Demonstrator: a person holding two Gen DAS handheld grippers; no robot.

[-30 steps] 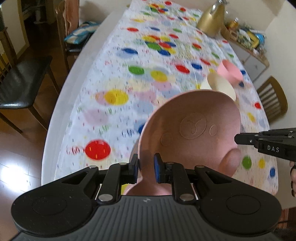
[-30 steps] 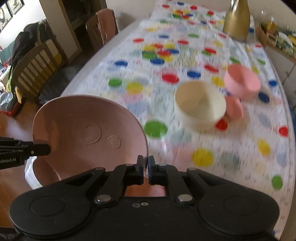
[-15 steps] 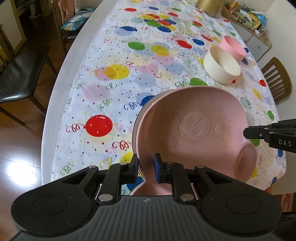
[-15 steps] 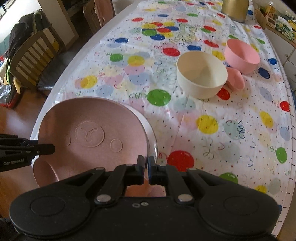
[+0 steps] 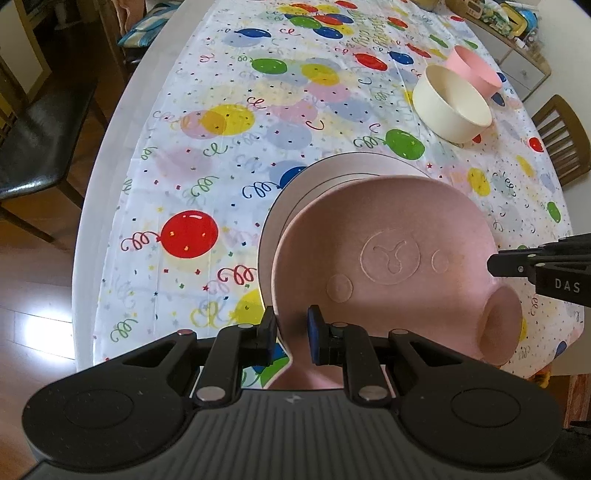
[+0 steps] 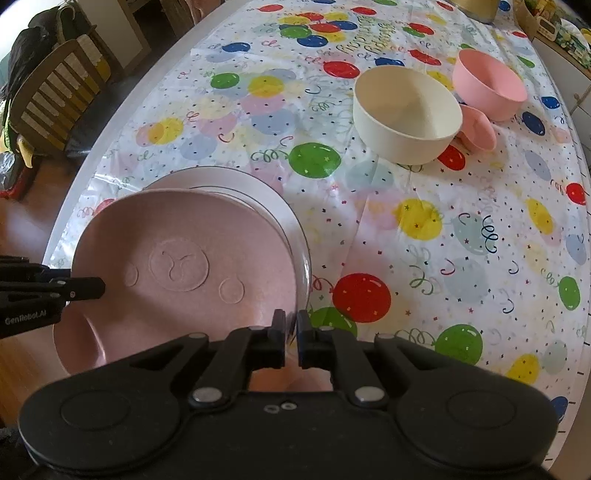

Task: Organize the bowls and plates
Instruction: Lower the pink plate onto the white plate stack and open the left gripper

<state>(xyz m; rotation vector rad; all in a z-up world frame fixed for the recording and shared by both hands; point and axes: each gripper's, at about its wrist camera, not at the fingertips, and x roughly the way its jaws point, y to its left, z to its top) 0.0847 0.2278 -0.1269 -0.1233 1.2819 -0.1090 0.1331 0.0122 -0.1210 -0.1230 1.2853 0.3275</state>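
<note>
A pink bear-face plate is held by both grippers just above a white plate on the balloon tablecloth. My left gripper is shut on the pink plate's near rim. My right gripper is shut on its opposite rim. The white plate shows under it in the right wrist view. A cream bowl, a pink bowl and a small pink cup stand farther back on the table.
The table edge runs along the left, with a dark chair beyond it. A wooden chair stands at the right. A shelf with clutter is at the far right.
Both grippers have brought the pink plate down and levelled it over the white plate. The view has tilted down toward the table.
</note>
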